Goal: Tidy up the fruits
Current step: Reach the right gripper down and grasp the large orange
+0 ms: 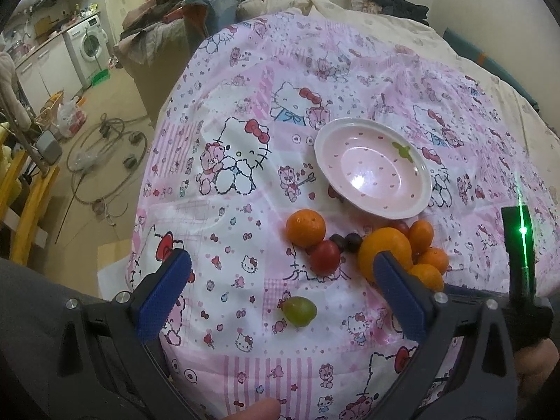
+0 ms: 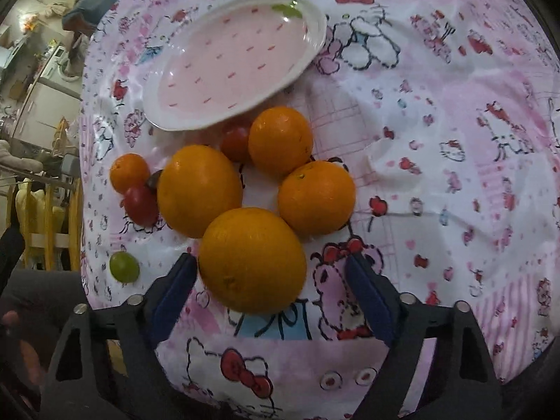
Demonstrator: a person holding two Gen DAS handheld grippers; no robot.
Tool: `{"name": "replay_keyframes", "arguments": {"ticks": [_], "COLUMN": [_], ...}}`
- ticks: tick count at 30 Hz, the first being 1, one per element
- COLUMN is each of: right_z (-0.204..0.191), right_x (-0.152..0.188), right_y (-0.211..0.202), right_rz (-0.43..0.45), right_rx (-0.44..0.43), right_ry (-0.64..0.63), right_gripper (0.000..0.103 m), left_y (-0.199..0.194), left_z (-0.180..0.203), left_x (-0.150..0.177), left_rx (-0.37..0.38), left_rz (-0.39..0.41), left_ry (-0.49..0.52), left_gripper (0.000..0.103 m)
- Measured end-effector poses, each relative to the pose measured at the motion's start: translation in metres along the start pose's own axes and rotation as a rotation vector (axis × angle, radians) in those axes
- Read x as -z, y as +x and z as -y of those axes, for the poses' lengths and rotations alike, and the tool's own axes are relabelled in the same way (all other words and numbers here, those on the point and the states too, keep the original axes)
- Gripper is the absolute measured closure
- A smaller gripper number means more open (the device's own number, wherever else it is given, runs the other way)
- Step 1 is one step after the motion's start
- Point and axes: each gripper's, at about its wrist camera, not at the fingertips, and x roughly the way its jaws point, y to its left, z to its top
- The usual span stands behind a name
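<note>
While the right gripper (image 2: 271,280) stands released around the nearest orange (image 2: 252,260), pads not pressing, the left gripper (image 1: 280,290) gapes above a green grape (image 1: 299,310).

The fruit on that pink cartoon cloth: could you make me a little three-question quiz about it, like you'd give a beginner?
1. True or false: the pink dish already holds fruit.
2. Multiple choice: which fruit lies apart from the cluster, closest to the left gripper? A) green grape B) red tomato C) dark grape
3. Fill the gap: the right gripper has its open jaws on either side of the nearest ______.

Key
1. False: the dish is empty; all the fruit lies on the cloth.
2. A: the green grape sits alone, nearer the camera than the rest.
3. Orange; the right pad stands clear of it, so it is not gripped yet.
</note>
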Motion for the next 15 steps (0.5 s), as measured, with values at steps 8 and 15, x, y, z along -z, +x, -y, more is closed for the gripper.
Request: {"name": "replay_keyframes", "arguments": {"ticks": [8, 15], "right_z": [-0.012, -0.007], "right_x": [0.003, 0.014], "right_y": [0.000, -0.019], "right_rz": [0.010, 0.020], "right_rx": [-0.016, -0.084], "right_ry": [-0.085, -0.078], "right_gripper": [0.043, 0.044], "left_y": [0.014, 0.024], "left_z": [0.003, 0.003], "left_x": [0.007, 0.012], "left_rx": [-0.032, -0.042], "left_rz": [-0.070, -0.121], "left_ry": [0.029, 0.046], "left_gripper": [0.000, 0.000]}}
